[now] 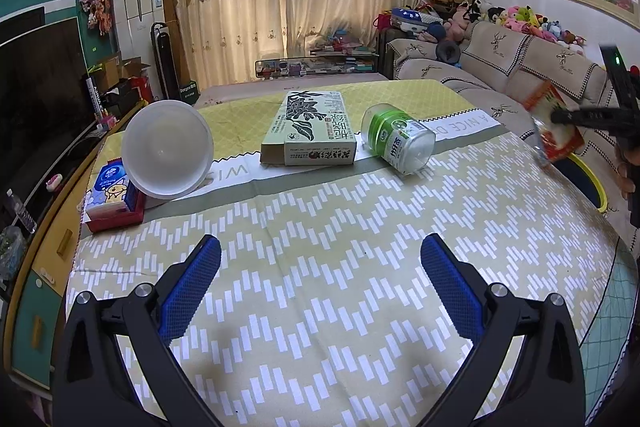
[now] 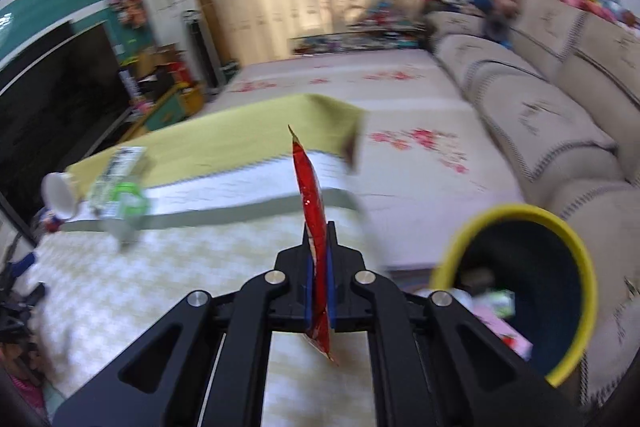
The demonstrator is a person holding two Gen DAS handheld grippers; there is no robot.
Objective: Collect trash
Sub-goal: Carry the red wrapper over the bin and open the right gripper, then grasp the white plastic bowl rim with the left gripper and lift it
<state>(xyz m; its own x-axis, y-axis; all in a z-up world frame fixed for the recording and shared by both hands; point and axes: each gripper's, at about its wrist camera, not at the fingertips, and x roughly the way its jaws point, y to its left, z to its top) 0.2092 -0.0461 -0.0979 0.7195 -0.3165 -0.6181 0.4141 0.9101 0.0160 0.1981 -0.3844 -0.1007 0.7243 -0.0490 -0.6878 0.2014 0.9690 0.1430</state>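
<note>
My left gripper [image 1: 320,251] is open and empty above the patterned tablecloth [image 1: 340,227]. Ahead of it lie a white plastic bowl [image 1: 168,149] on its side, a green-printed carton [image 1: 310,127] lying flat and a clear jar with a green lid [image 1: 398,137] on its side. My right gripper [image 2: 319,231] is shut on a red snack wrapper [image 2: 310,191], held edge-on above the table's right side. It also shows in the left wrist view [image 1: 554,119] at the far right. A yellow-rimmed bin [image 2: 520,215] with trash inside stands to the right of the table; its rim shows in the left wrist view [image 1: 592,179].
A tissue pack in a red holder [image 1: 112,197] stands at the table's left edge under the bowl. A beige sofa [image 2: 560,115] runs along the right. A TV [image 1: 40,99] and cabinet stand on the left. The floor mat [image 2: 400,99] lies beyond the table.
</note>
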